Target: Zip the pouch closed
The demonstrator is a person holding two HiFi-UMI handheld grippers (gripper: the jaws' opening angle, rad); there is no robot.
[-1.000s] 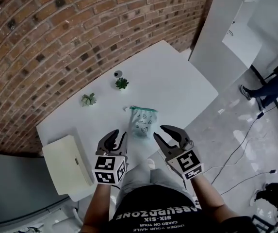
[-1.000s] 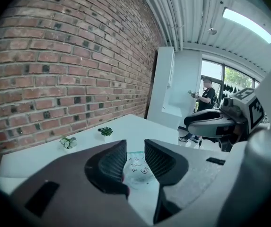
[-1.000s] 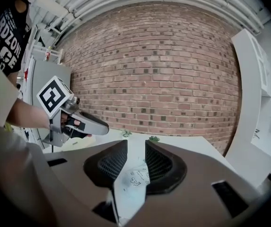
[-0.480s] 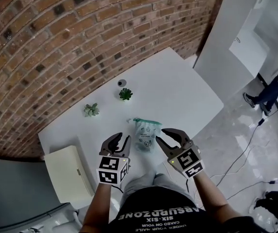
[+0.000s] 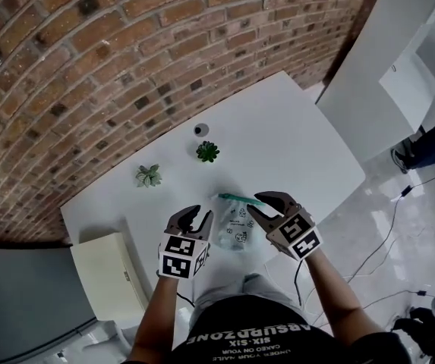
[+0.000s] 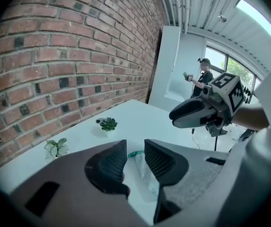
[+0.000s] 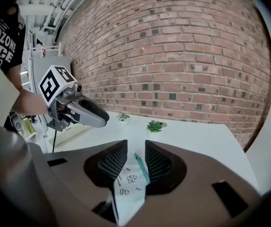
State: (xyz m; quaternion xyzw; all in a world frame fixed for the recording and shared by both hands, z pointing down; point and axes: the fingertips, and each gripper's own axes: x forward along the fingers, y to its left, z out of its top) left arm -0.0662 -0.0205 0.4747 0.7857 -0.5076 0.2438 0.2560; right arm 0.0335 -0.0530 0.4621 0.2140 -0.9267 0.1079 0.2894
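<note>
Because the left gripper [image 5: 200, 212] and right gripper [image 5: 253, 203] are spread and empty, one should pin the pouch [image 5: 236, 224], the other pinch its zipper [image 5: 241, 198].

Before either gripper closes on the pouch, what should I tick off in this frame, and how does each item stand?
1. Pouch lies on the table, between the two grippers: ok.
2. Left gripper has its jaws apart with nothing gripped: ok.
3. Right gripper has its jaws apart at the pouch's zip end, pads not pressing on it: ok.
4. Green zip shows along the pouch's far edge: ok.
5. Where the slider sits, and how far the zip is open: cannot tell.
6. Both plants stand apart from the pouch: ok.
</note>
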